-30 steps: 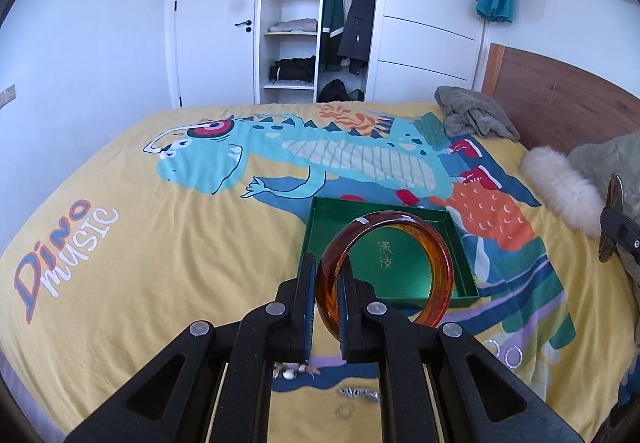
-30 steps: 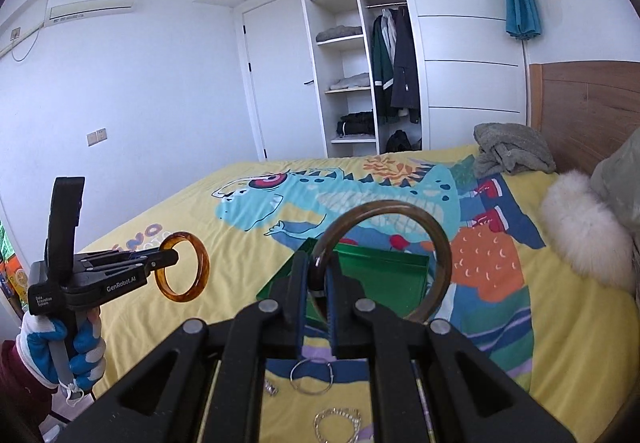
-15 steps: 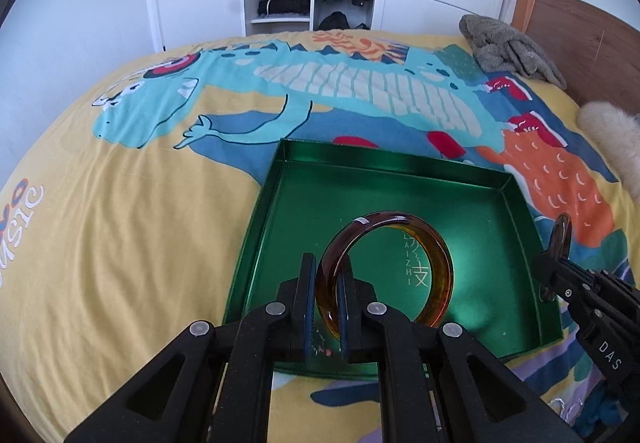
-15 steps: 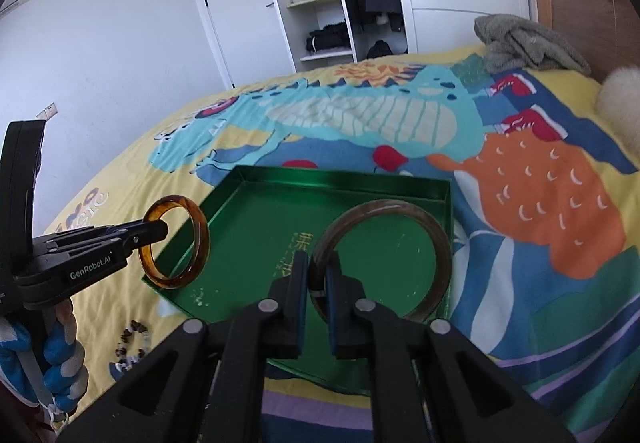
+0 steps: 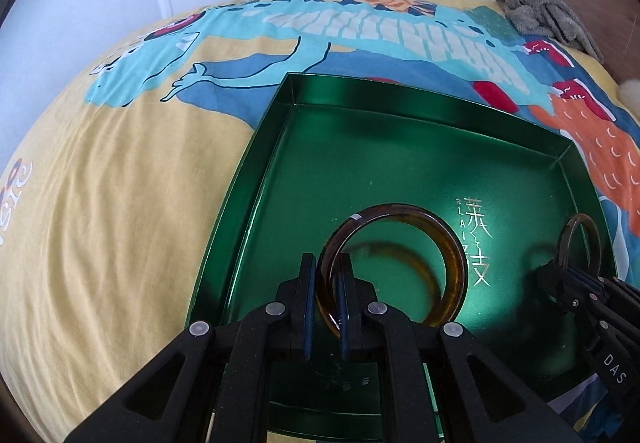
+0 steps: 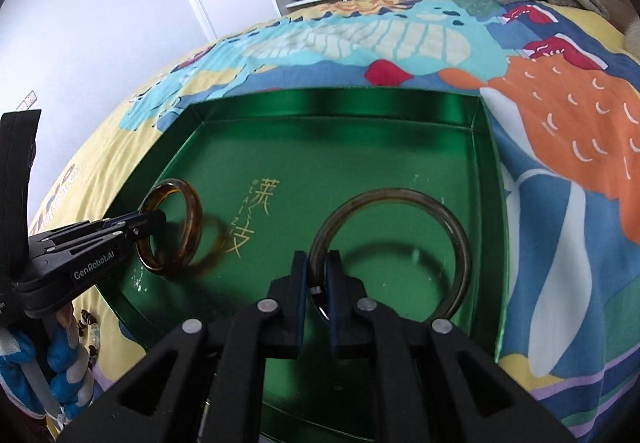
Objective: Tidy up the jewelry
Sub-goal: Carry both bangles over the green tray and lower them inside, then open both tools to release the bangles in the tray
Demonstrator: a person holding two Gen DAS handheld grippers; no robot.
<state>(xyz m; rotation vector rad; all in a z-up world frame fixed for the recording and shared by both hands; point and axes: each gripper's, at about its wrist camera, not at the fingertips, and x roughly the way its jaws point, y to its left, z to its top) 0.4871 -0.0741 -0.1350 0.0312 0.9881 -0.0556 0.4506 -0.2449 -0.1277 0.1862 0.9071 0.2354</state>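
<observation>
The glossy amber bangle [image 5: 448, 267] is pinched upright in the left gripper [image 5: 326, 283]; the thinner smoky bangle [image 6: 448, 227] is clamped in the right gripper [image 6: 318, 275]. Both hang over the shiny green metal tray [image 6: 332, 103], lower and deeper inside than before, casting shadows. Tray sits on the dinosaur bedspread [image 5: 100, 203].

Beads [image 6: 86, 319], perhaps a bracelet, half hidden
</observation>
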